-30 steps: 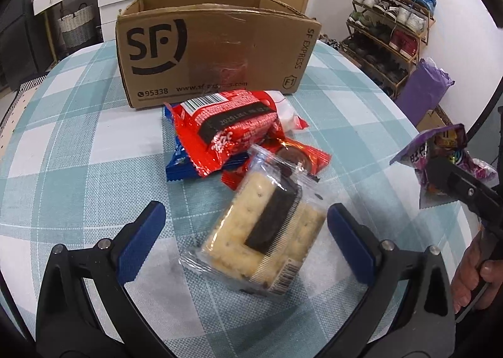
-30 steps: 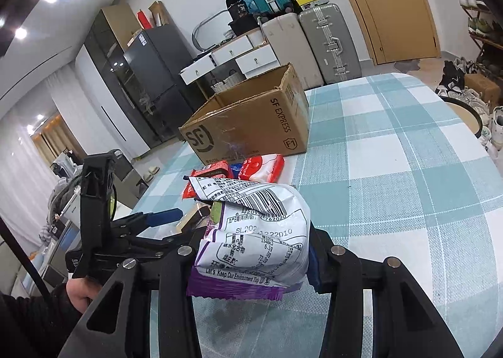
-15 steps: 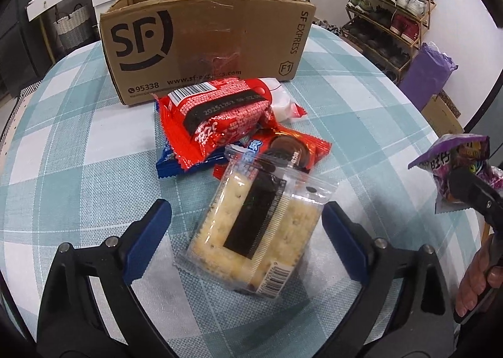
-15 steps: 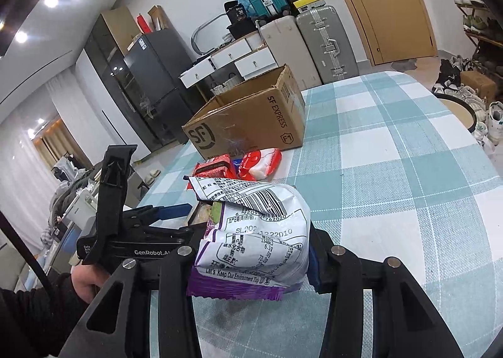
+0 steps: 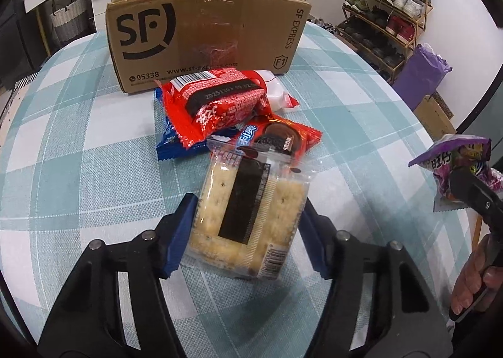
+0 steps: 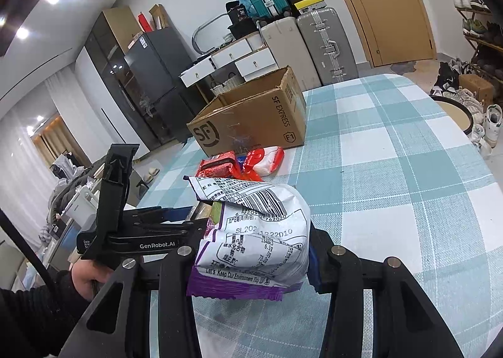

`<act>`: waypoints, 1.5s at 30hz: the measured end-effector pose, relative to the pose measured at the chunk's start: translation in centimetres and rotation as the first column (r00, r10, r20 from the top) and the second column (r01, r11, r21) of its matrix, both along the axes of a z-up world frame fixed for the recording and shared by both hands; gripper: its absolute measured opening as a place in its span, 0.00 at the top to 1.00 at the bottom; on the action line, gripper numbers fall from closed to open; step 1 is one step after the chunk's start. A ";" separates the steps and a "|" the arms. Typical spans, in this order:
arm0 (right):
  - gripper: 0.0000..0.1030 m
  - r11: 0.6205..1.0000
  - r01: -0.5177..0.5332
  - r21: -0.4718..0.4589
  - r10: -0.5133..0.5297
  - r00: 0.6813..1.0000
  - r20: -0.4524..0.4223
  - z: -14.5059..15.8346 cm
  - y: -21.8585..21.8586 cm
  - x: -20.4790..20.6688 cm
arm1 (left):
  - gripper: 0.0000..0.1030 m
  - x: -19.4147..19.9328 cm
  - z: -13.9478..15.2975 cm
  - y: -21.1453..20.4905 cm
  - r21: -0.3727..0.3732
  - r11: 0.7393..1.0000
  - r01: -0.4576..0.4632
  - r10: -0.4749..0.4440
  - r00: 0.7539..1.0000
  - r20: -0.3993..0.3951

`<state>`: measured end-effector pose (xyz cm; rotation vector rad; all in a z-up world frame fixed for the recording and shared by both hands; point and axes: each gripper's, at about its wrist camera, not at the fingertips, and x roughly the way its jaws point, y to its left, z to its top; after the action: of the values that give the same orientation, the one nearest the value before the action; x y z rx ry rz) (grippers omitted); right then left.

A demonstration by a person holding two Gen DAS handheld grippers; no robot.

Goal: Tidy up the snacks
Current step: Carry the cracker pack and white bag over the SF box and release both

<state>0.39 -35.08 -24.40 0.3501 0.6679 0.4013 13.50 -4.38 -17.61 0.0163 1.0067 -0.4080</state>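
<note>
Our left gripper [image 5: 248,226] closing around the cracker pack [image 5: 248,210] lying on the table [image 5: 78,169] before the cardboard box [image 5: 204,31], right gripper [image 6: 251,263] clamped on the purple snack bag [image 6: 251,238], we squeeze gently to spare the crackers.

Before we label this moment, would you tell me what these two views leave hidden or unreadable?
- Inside of the cardboard box: hidden in both views by its own walls.
- Blue packet, left wrist view: mostly covered by the red packet; brand unreadable.
- Cracker pack, right wrist view: almost entirely hidden behind the purple snack bag.
- Purple snack bag's front, left wrist view: at the frame's edge, partly hidden by the right gripper.
</note>
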 end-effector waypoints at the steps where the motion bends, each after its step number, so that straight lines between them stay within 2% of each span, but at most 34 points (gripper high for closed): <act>1: 0.57 1.000 -0.001 -0.004 0.001 1.000 0.002 0.1 0.1 -0.2 | 0.41 -0.2 0.2 0.3 -0.008 1.000 -0.001 0.001 1.000 0.002; 7: 0.57 1.000 -0.009 -0.029 0.009 1.000 0.026 1.2 0.7 -1.4 | 0.43 -2.5 1.9 1.3 -0.002 1.000 0.000 0.000 0.999 0.054; 17: 0.57 0.998 -0.041 -0.056 0.046 0.996 0.074 3.6 2.8 -3.4 | 0.43 -5.7 4.7 3.9 -0.049 0.998 -0.026 0.032 0.993 0.110; 22: 0.56 0.997 -0.063 -0.052 0.067 0.994 0.090 4.8 3.8 -4.2 | 0.43 -7.3 6.6 4.8 -0.060 0.998 -0.037 0.047 0.986 0.162; 28: 0.56 0.996 -0.089 -0.006 0.089 0.991 0.096 6.2 4.1 -4.1 | 0.43 -8.2 9.3 6.1 -0.120 0.992 -0.032 0.055 0.980 0.193; 32: 0.56 0.995 -0.099 -0.002 0.099 0.990 0.102 7.4 4.1 -3.3 | 0.42 -8.1 11.4 6.1 -0.124 0.992 -0.021 0.047 0.976 0.213; 37: 0.56 0.992 -0.128 0.021 0.125 0.986 0.113 10.2 3.5 -1.7 | 0.42 -6.3 14.2 6.7 -0.142 0.990 -0.019 0.045 0.982 0.181; 45: 0.56 0.982 -0.177 0.065 0.167 0.977 0.131 15.5 2.3 1.9 | 0.42 -3.2 20.6 7.5 -0.156 0.988 -0.006 0.044 0.970 0.240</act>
<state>2.25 -32.77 -8.93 0.3377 0.5625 0.6104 10.35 3.10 2.98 -0.0838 0.7313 -0.4483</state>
